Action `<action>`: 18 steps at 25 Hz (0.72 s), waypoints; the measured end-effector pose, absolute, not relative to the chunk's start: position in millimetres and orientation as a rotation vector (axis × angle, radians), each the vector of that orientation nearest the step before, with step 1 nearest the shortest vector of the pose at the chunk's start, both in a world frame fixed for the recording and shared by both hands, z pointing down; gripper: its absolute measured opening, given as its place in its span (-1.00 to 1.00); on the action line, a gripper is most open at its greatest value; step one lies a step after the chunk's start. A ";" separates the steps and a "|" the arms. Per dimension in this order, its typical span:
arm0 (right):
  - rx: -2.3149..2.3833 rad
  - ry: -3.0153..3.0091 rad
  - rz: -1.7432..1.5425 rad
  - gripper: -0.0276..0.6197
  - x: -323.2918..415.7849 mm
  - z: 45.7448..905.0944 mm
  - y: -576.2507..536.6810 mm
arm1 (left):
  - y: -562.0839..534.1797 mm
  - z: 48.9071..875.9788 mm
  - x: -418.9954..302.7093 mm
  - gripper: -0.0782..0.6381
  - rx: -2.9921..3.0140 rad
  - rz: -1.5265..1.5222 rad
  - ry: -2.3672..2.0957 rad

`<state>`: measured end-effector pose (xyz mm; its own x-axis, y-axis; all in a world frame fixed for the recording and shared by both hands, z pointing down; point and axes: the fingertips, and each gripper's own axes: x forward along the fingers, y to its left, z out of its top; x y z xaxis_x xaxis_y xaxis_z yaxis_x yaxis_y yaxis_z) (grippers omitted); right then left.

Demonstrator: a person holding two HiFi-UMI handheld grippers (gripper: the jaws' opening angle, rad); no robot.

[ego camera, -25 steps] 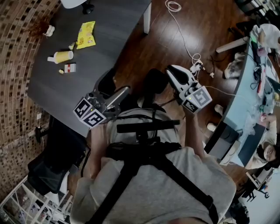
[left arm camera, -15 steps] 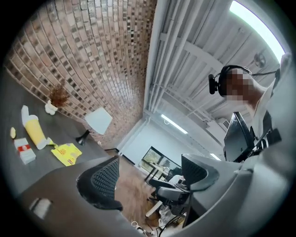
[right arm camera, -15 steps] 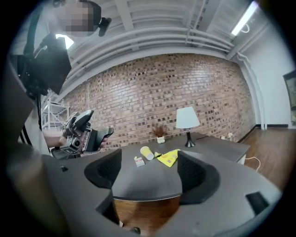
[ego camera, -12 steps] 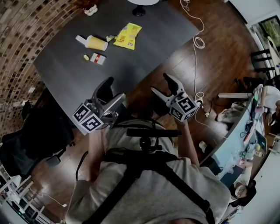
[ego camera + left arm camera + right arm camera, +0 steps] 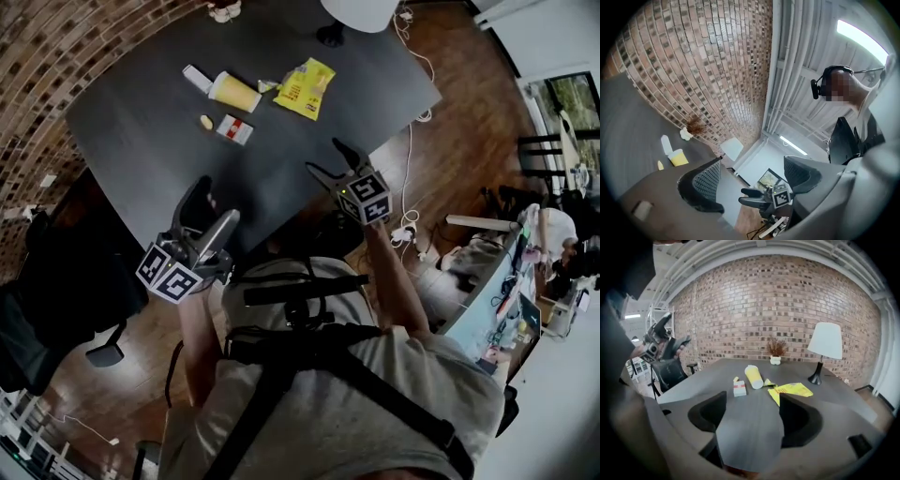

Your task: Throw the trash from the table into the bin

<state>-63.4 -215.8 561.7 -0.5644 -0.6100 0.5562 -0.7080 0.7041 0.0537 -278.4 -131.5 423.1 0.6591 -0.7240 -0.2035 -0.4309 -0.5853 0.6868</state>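
Note:
The trash lies at the far side of the dark grey table (image 5: 150, 141): a yellow cup (image 5: 232, 91) on its side, a yellow packet (image 5: 305, 88), a small red-and-white box (image 5: 235, 129) and a tiny yellow scrap (image 5: 206, 121). My left gripper (image 5: 211, 208) is open and empty over the table's near edge. My right gripper (image 5: 328, 161) hovers at the near right edge; its jaws have just been opening and nothing is between them. The right gripper view shows the cup (image 5: 753, 376), box (image 5: 739, 388) and packet (image 5: 790, 391) ahead of the open jaws. The left gripper view catches the cup (image 5: 677, 157).
A white lamp (image 5: 361, 11) and a small plant pot (image 5: 775, 359) stand at the table's far edge against the brick wall. A black office chair (image 5: 56, 281) sits left of me. Cables (image 5: 408, 230) trail on the wooden floor at the right, beside a cluttered desk (image 5: 497, 300).
Both grippers have swung round from the floor side to the table's near edge. The right jaws, nearly shut a second ago, now stand apart. The left jaws stay open.

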 end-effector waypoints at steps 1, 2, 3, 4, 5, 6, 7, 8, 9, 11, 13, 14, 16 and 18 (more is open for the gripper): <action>0.998 -2.315 0.237 0.16 -58.5 572.8 -230.4 | -131.9 426.0 -287.3 0.36 2.253 -0.639 -0.915; 1.004 -2.271 0.256 0.16 -51.6 583.3 -246.6 | -132.0 429.3 -295.2 0.36 2.237 -0.644 -0.940; 1.026 -2.235 0.298 0.16 -42.8 593.4 -264.5 | -131.6 432.7 -302.2 0.36 2.219 -0.649 -0.967; 1.063 -2.210 0.367 0.14 -33.0 603.2 -284.0 | -131.0 435.7 -308.5 0.36 2.203 -0.654 -0.996; 1.112 -2.197 0.458 0.04 -23.2 612.8 -304.9 | -130.3 438.0 -314.2 0.36 2.189 -0.658 -1.029; 1.166 -2.190 0.560 0.03 -13.9 622.7 -326.4 | -129.7 439.7 -319.5 0.36 2.177 -0.660 -1.067; 1.219 -2.186 0.665 0.03 -6.3 633.0 -347.4 | -129.2 440.5 -324.7 0.36 2.166 -0.662 -1.109; 1.264 -2.181 0.762 0.03 -1.3 643.3 -367.2 | -129.2 440.7 -329.8 0.36 2.155 -0.665 -1.154; 1.296 -2.172 0.843 0.03 1.2 654.0 -385.2 | -129.5 440.2 -334.5 0.36 2.142 -0.670 -1.201; 1.324 -2.114 0.945 0.03 4.5 679.4 -412.7 | -129.2 437.6 -340.2 0.36 2.101 -0.694 -1.287; 1.314 -2.027 0.991 0.03 5.6 705.9 -426.9 | -128.6 432.6 -339.2 0.36 2.069 -0.707 -1.337; 1.303 -2.000 1.005 -0.01 3.3 714.5 -431.5 | -130.6 429.0 -337.4 0.36 2.068 -0.702 -1.349; 1.288 -1.993 1.029 -0.40 -4.1 720.3 -433.8 | -135.9 422.1 -333.7 0.36 2.079 -0.687 -1.355; 1.285 -2.025 1.052 -0.74 -9.7 718.1 -426.2 | -140.4 420.1 -330.7 0.36 2.089 -0.682 -1.340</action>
